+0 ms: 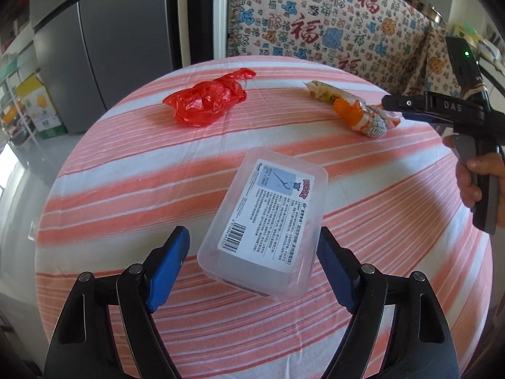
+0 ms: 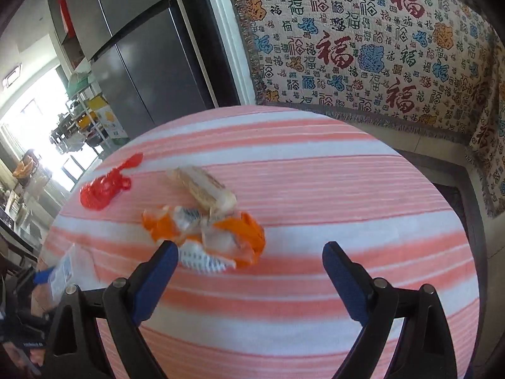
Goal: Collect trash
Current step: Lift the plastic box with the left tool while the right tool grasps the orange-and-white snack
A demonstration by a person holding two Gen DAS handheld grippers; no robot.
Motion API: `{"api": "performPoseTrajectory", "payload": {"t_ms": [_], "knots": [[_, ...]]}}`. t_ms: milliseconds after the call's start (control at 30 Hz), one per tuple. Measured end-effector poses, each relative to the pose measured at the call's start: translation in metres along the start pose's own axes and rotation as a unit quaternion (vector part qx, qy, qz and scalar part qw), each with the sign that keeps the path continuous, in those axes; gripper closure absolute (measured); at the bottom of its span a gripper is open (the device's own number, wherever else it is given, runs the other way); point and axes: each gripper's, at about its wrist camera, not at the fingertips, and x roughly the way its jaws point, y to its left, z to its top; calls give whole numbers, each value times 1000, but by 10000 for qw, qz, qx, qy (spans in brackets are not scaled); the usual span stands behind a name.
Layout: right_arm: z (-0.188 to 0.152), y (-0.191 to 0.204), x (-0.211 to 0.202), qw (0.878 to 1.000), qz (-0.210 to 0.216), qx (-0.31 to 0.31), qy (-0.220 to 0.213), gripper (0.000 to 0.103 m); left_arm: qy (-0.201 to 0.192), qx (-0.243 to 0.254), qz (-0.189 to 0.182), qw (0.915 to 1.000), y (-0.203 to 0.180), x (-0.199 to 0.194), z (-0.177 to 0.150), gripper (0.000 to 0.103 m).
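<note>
Wrapper (image 2: 208, 227) lies just ahead of the spread right tongs (image 2: 249, 255).

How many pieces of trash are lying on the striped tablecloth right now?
3: a clear plastic box between the open left claw fingers, a red plastic bag at the far side, and a crumpled orange snack wrapper before the open right claw.

Both wrist views look down closely, sharing the striped table (image 1: 363, 208).
</note>
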Motion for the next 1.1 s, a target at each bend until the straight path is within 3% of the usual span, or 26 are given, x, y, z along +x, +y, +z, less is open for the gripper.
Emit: {"api": "performPoseTrajectory", "payload": {"t_ms": [67, 200, 267, 333, 400, 500, 600, 767, 833, 933, 1100], "knots": [[3, 4, 11, 9995, 306, 61, 94, 9, 18, -31, -34, 10000, 2, -1, 0, 21], [-13, 23, 10, 9895, 1365, 107, 458, 25, 11, -104, 83, 9999, 7, -4, -1, 21], [-31, 33, 0, 9787, 1863, 117, 853, 25, 16, -221, 131, 9997, 13, -5, -1, 21], [-51, 47, -12, 9697, 2090, -110, 1262, 25, 34, -355, 105, 9993, 17, -5, 1, 21], [-59, 59, -27, 9751, 1744, -557, 1252, 25, 21, -404, 24, 9992, 18, -6, 2, 24], [-43, 72, -35, 9894, 583, -1113, 732, 24, 10, -305, 22, 9995, 13, -4, 2, 25], [-15, 87, -16, 9863, 89, -1571, 491, 22, -17, -186, 86, 9998, 9, -2, 2, 25], [-6, 107, 34, 9778, -23, -1843, 997, 25, -32, -288, -8, 9996, 13, -1, 4, 27], [-15, 111, 33, 9772, -92, -1846, 1046, 60, -39, -356, -44, 9994, 14, -1, 3, 27], [-31, 104, 9, 9803, -114, -1654, 1073, 60, -24, -467, -87, 9989, 14, -4, 1, 27], [-79, 64, -72, 9884, -385, -1135, 931, 60, -37, -464, -349, 9983, -7, -20, -10, 29]]}}
